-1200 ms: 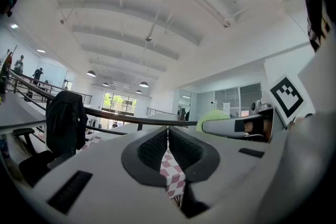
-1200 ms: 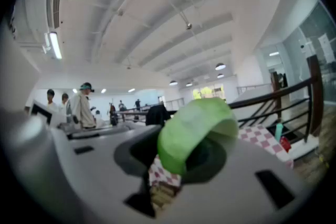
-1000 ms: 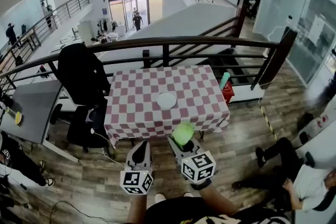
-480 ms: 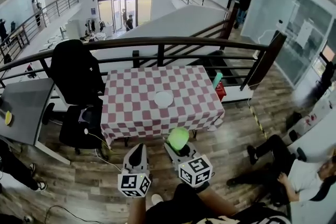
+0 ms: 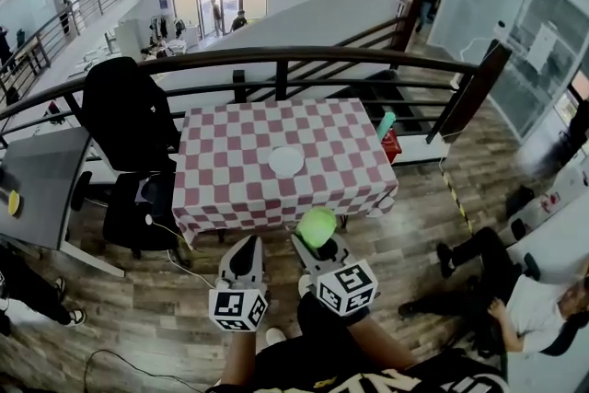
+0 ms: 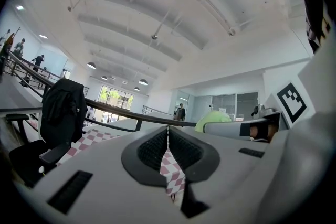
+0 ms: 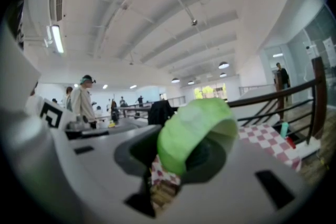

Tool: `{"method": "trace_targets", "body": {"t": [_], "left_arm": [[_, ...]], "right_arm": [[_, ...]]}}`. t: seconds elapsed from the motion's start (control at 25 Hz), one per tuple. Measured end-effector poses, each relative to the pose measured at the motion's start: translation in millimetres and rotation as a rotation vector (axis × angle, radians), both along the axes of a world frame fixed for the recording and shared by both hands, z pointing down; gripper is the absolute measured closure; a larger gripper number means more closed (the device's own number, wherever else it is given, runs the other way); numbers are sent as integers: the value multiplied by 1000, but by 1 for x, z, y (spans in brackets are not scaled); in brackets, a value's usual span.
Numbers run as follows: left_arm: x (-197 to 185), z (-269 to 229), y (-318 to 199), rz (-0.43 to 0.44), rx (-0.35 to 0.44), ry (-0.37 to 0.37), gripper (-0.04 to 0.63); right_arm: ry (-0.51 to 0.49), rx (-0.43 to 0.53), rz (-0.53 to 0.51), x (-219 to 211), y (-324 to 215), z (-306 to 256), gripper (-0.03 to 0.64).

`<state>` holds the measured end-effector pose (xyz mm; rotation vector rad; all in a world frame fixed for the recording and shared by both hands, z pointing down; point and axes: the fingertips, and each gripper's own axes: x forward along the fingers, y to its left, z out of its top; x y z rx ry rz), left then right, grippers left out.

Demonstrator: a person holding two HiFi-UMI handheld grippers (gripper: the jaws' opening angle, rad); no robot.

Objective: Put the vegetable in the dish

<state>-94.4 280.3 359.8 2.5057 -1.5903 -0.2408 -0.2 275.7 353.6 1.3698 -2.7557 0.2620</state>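
Note:
A light green vegetable (image 5: 317, 226) sits clamped between the jaws of my right gripper (image 5: 320, 239), just short of the table's near edge; it fills the jaws in the right gripper view (image 7: 195, 131). The dish (image 5: 286, 162), a small white plate, lies near the middle of the red-and-white checked table (image 5: 221, 189). My left gripper (image 5: 245, 259) hangs beside the right one with its jaws shut and nothing between them; in the left gripper view (image 6: 168, 148) the pads meet and the vegetable (image 6: 212, 119) shows to the right.
A black office chair (image 5: 129, 129) draped with a dark jacket stands at the table's left side. A dark railing (image 5: 304, 60) runs behind the table. A grey desk (image 5: 37, 189) is at far left. A seated person (image 5: 515, 290) is on the floor at right.
Both grippers have crept a little closer to the table's near edge, and the vegetable stays in the right jaws. The view has shifted slightly; the plate has not moved.

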Motion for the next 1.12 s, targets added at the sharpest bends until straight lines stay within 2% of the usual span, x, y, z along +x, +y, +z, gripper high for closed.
{"method": "trace_targets", "body": {"t": [0.12, 0.52, 0.76, 0.96, 1.12], "left_arm": [[8, -5, -23, -2, -9, -44, 566], [76, -30, -139, -8, 37, -132, 566], [108, 0, -166, 21, -54, -142, 566], [117, 11, -179, 44, -77, -147, 566], [115, 20, -192, 48, -99, -134, 566]], "right_arm": [[-34, 12, -9, 5, -27, -5, 497], [-123, 84, -5, 76, -145, -35, 495], [-152, 14, 4, 108, -165, -11, 495], [-161, -40, 47, 124, -180, 10, 495], [-147, -49, 59, 129, -189, 15, 495]]}}
